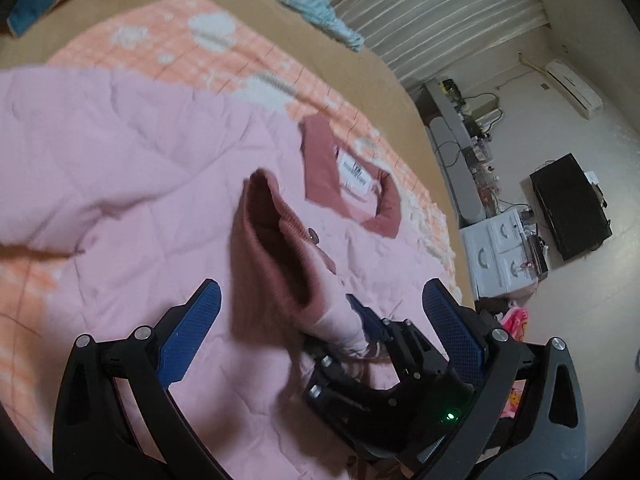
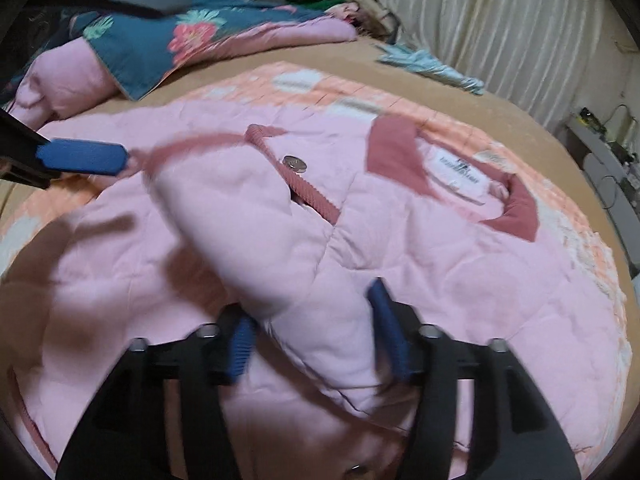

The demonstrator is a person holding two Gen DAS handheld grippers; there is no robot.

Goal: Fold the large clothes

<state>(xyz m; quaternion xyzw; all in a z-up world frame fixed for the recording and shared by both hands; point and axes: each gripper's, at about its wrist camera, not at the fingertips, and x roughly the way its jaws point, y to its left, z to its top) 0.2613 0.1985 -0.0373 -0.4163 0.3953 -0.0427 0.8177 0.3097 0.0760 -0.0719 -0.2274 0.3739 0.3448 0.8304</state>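
Note:
A pink quilted jacket [image 1: 140, 160] [image 2: 460, 272] lies spread on the bed, its dark pink collar [image 1: 316, 148] [image 2: 392, 148] and white label facing up. One sleeve [image 2: 240, 220] is folded across the body, and its ribbed dark pink cuff [image 1: 276, 240] gapes open. My right gripper [image 2: 312, 304] is open with the sleeve's pink fabric lying between its blue fingers [image 2: 388, 328]; in the left wrist view it sits at the sleeve's near end. My left gripper [image 1: 322, 284] is wide open above the jacket, holding nothing. One of its blue fingers [image 2: 80, 158] hovers just left of the cuff.
An orange and white checked blanket [image 1: 256, 56] lies under the jacket on a tan sheet [image 2: 520, 120]. A blue floral quilt [image 2: 160, 40] is bunched at the far side. A light blue cloth [image 1: 320, 12] lies near the curtain. White drawers [image 1: 496, 256] and a black box [image 1: 568, 208] stand past the bed's edge.

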